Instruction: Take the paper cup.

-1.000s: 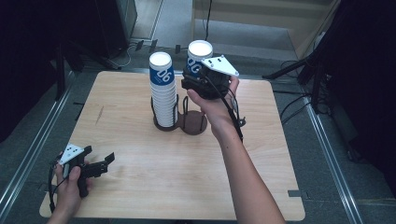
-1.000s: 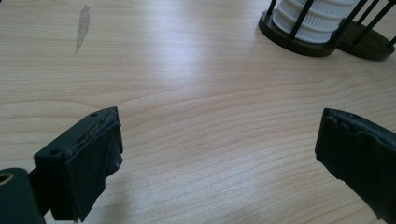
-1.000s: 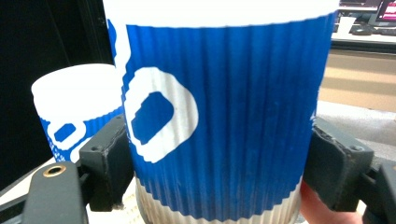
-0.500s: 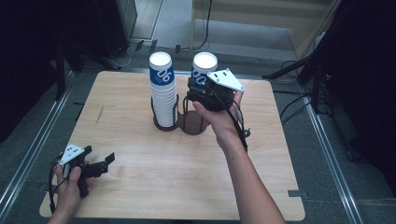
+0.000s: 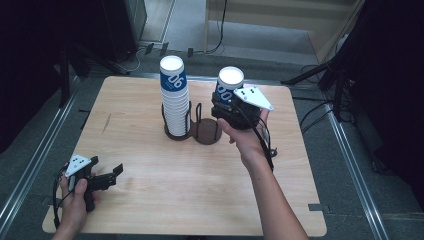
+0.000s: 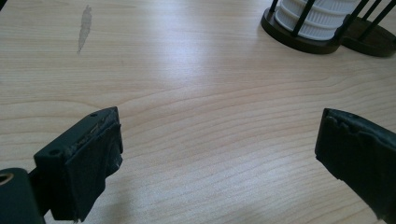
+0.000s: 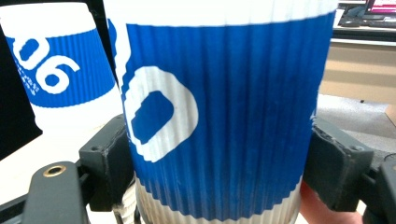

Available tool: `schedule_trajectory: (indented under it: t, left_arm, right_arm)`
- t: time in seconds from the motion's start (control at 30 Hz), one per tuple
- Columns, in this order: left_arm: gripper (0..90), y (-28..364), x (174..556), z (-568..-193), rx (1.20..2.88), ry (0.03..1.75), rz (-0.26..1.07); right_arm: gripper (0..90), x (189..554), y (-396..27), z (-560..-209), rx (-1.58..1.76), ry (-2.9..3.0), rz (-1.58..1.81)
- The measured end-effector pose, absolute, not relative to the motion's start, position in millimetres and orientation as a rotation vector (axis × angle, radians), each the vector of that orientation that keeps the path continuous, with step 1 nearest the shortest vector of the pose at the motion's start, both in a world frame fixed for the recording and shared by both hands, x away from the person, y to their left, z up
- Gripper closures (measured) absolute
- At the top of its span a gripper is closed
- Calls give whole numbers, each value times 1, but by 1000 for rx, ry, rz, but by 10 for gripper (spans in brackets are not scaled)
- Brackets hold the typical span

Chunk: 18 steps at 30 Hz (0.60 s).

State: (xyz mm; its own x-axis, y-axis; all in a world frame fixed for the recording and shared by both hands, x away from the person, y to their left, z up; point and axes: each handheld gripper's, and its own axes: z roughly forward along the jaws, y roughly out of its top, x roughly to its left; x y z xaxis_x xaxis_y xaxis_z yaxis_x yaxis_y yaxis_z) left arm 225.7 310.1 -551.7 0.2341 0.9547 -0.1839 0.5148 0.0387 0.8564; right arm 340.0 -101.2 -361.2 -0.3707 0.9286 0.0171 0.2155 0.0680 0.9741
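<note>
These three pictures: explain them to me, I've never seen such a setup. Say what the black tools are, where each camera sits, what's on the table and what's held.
A person stands at a wooden table with a hand-held gripper in each hand; each has two black fingers that pinch.

The high view looks down from above the person's side. The other two pictures come from cameras that ride on the grippers and look along their fingers.

On the table stands a dark double cup holder. One side holds a tall stack of blue and white paper cups; the other side has no cups in it.

The right gripper is shut on a single paper cup, above the holder's free side. The left gripper is open, low over the table's near left corner.
</note>
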Motion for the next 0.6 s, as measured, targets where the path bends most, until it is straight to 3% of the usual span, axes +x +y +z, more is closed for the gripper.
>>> schedule_trajectory:
  t: [0.6]
  left_arm:
    - [15,309,226,-552,1617,1378,594]
  right_arm:
    - [193,328,-126,-392,1177,1666,1335]
